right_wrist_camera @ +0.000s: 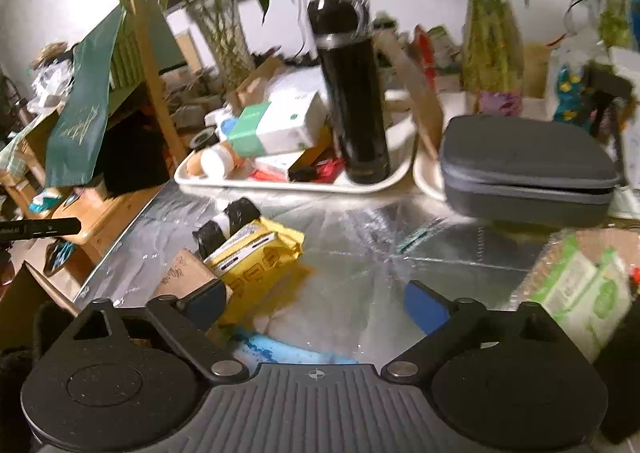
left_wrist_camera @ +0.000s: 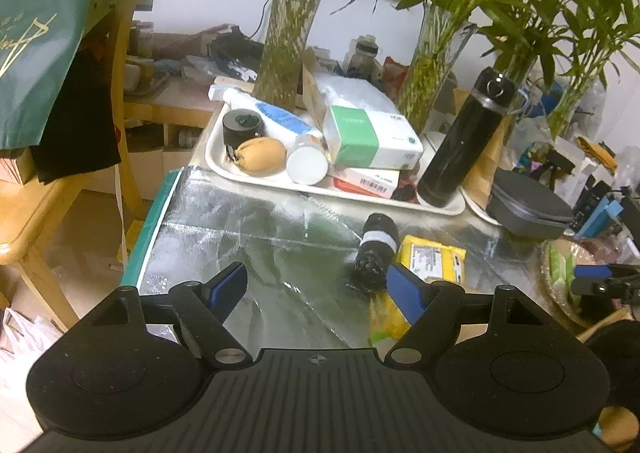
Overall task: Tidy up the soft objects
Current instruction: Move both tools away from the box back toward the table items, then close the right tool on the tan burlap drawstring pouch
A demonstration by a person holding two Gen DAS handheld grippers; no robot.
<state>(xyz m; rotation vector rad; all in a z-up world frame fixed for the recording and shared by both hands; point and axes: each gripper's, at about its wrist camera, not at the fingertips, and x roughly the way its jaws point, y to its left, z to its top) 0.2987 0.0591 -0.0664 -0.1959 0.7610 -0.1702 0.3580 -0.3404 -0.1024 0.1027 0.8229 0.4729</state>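
We looked across a silver foil-covered table (left_wrist_camera: 256,221) whose far edge vanished under clutter, and whose near edge was cut off by the gripper bodies in both views. At its back stood a white tray (left_wrist_camera: 224,169), crowded enough that its floor was mostly hidden; a green-and-white box (left_wrist_camera: 368,137) lay on it atop flatter packets we could not read, and a tall black flask (left_wrist_camera: 464,141) stood upright at its right end. Beside the tray sat a grey zip case (right_wrist_camera: 528,169), blurred in the right wrist view. On the foil lay the soft things: a yellow packet (right_wrist_camera: 260,253), its lower part covered by the right gripper's finger, and touching it a black rolled bundle (left_wrist_camera: 374,253) with a white band, its material hard to make out. A green-and-white wipes pack (right_wrist_camera: 580,289) rested in a shallow basket at the right, smeared by motion. Our left gripper (left_wrist_camera: 320,289) was spread wide with nothing in it, above bare foil just left of the bundle. Our right gripper (right_wrist_camera: 316,305) was likewise wide and unloaded, over a blue-and-white item we could not identify.
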